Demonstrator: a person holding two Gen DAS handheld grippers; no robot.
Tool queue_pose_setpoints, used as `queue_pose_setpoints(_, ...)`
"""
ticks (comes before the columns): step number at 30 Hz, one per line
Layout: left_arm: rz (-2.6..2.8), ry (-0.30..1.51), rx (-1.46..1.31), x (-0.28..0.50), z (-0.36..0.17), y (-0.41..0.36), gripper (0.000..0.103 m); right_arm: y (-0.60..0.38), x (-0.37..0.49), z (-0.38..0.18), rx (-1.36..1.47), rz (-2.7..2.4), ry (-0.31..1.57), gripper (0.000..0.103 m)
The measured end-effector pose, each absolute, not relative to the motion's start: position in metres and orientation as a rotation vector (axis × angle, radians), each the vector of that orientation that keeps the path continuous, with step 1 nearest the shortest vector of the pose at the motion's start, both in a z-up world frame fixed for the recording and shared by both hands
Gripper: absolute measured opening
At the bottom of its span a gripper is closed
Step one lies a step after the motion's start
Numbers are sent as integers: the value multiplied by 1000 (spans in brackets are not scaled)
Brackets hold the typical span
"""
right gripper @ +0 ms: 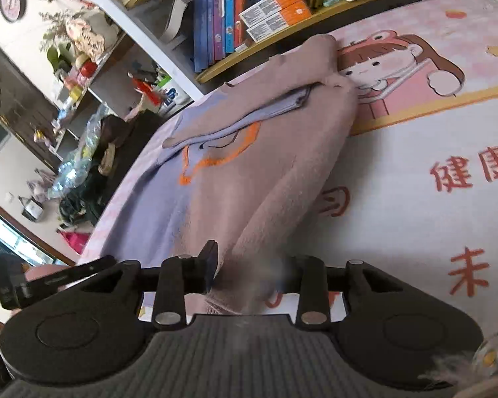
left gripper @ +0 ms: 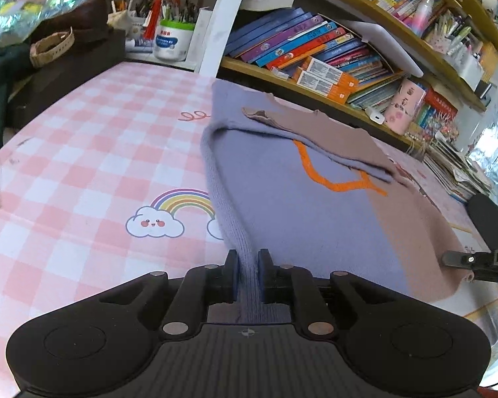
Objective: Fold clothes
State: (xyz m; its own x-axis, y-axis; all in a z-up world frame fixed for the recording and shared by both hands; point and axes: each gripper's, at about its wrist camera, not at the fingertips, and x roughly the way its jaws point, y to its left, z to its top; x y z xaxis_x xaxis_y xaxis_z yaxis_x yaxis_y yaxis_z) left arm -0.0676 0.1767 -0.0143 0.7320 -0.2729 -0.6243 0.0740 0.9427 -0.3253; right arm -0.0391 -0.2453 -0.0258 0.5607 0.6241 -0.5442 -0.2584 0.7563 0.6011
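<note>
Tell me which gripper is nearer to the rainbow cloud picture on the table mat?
Left. The left gripper, shut on the sweater's purple edge, sits just beside the rainbow cloud. The right gripper holds the pinkish-brown edge, across the sweater from it.

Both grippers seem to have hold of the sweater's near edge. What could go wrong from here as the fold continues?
1. The left gripper pinches only a narrow ribbed strip of the sweater; a pull could slip it free.
2. The right gripper looks shut on a thick brown bunch, blurred in its view, so that corner may fold unevenly.
3. The sleeves lie loosely folded across the top and could slide off when the hem lifts.
</note>
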Motion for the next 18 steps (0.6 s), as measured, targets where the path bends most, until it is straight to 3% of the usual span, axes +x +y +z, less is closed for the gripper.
queue_pose_setpoints(4, -210, 728, -305, -69, -15, 179, 21, -259, -40, -26, 524, 529, 830, 28)
queue_pose_setpoints(8, -280, 721, -312, -68, -13, 172, 58, -279, -43, -27, 548, 488, 823, 26)
queue_pose_setpoints(9, -288, 719, -298, -67, -13, 168, 64, -283, -43, -28, 562, 485, 822, 26)
queue_pose_setpoints(15, -274, 718, -279, -57, -11, 158, 54, -288, -39, -29, 588, 467, 823, 26)
queue_pose_setpoints(16, -278, 719, -288, -56, -12, 158, 49, -285, -38, -27, 574, 459, 823, 26)
queue_pose_setpoints(18, -276, 726, -310, -50, -14, 161, 22, -280, -35, -26, 547, 451, 821, 26)
